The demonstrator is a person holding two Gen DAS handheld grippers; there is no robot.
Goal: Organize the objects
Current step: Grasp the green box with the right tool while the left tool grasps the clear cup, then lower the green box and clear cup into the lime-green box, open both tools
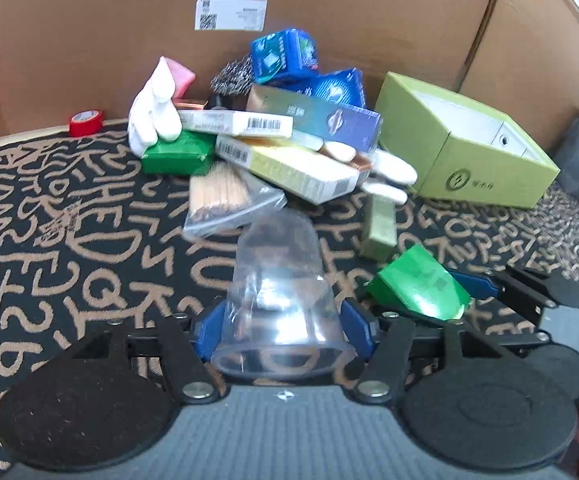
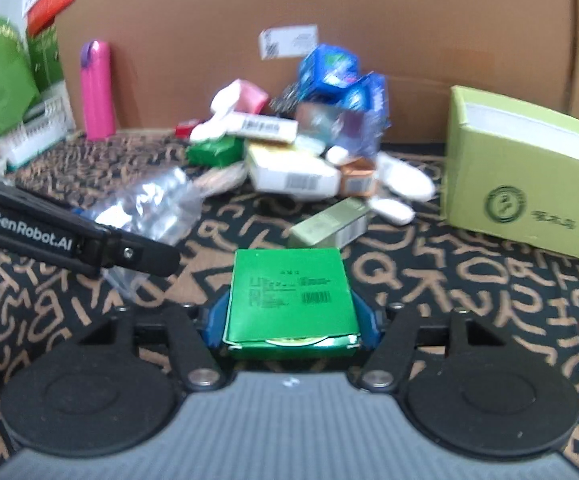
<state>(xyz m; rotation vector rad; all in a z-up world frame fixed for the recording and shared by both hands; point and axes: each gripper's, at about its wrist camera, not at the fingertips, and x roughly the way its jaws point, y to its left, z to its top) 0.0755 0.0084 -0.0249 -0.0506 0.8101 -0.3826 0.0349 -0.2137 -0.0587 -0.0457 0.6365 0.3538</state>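
Surface: black rug [image 1: 69, 216] patterned with tan letter shapes, backed by a brown cardboard wall [image 1: 89, 40]; white barcode sticker on that wall, print too small to read.
Left tongs [image 1: 285, 328]: clamped on a clear plastic cup [image 1: 279, 280], blue pads pressed on its two sides near the rim; cup lying base-forward, pointed away toward the heap.
Right tongs [image 2: 291, 320]: clamped on a green box [image 2: 289, 292], held flat between both pads; near end flap ajar, something pale showing inside.
Heap [image 1: 273, 132]: well ahead of both tongs, against the wall; blue packets, white barcoded cartons, a second green box [image 1: 177, 152], a bag of wooden sticks [image 1: 225, 196], a white glove [image 1: 153, 112].
Open lime-green box [image 2: 529, 196]: ahead and to the right of the right tongs, apart from the heap; round logo on its front, characters beside it unreadable.
Step in hand: likely carrying, one item taken in each grip, neither yet put down.
Next move: probably a place chosen for each; open lime-green box a plausible bin; cup thin, so a light squeeze called for.
Writing: "GenRobot.AI" on the left tongs' arm in the right view; green box print blurred beyond a barcode.
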